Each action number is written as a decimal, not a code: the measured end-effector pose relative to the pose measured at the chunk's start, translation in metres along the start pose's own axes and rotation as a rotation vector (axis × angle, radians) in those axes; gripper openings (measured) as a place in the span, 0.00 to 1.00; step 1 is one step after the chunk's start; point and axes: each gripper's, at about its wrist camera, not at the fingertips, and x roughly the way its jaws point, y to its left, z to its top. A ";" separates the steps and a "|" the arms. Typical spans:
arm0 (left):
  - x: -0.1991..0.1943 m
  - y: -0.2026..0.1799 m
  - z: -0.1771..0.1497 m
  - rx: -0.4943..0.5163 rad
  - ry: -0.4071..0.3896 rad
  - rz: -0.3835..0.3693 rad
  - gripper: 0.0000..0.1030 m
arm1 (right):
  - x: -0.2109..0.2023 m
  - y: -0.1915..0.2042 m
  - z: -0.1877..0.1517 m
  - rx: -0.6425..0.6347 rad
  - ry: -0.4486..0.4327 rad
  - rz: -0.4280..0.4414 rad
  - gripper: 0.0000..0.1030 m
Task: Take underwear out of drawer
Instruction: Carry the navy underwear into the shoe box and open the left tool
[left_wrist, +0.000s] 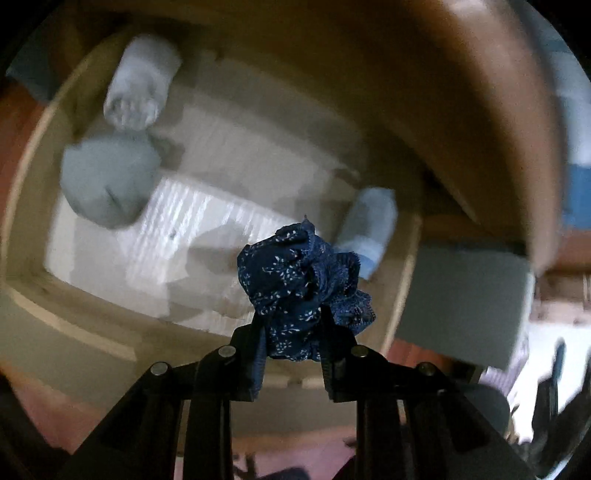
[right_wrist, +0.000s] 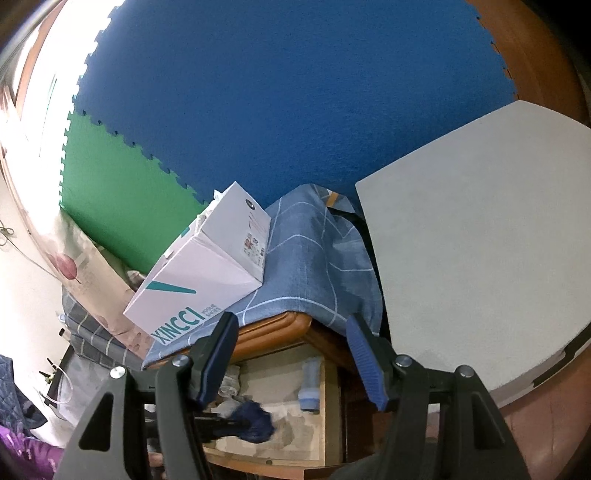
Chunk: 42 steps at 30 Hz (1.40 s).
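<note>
My left gripper (left_wrist: 291, 332) is shut on a bunched dark-blue underwear with small white flecks (left_wrist: 299, 280) and holds it above the open wooden drawer (left_wrist: 33, 295). The underwear also shows in the right wrist view (right_wrist: 255, 421), blurred, over the drawer (right_wrist: 321, 417). Rolled pale garments stay in the drawer: a white one (left_wrist: 140, 81), a grey one (left_wrist: 107, 181) and a light-blue one (left_wrist: 369, 229). My right gripper (right_wrist: 291, 354) is open and empty, above and behind the drawer.
A wooden cabinet top (right_wrist: 273, 328) overhangs the drawer, covered by a blue checked cloth (right_wrist: 314, 251) with a white XINCCI box (right_wrist: 207, 269) on it. A grey board (right_wrist: 480, 240) stands to the right. Blue and green foam mats (right_wrist: 277, 92) lie behind.
</note>
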 end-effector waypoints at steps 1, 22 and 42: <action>-0.020 -0.004 0.013 0.022 -0.010 -0.006 0.21 | 0.001 0.001 0.000 -0.002 0.002 -0.003 0.60; -0.235 -0.169 0.091 0.425 -0.402 -0.173 0.22 | 0.014 0.021 -0.003 -0.080 0.028 -0.051 0.60; -0.139 -0.212 0.283 0.469 -0.521 0.210 0.23 | 0.016 0.022 -0.003 -0.090 0.042 -0.061 0.60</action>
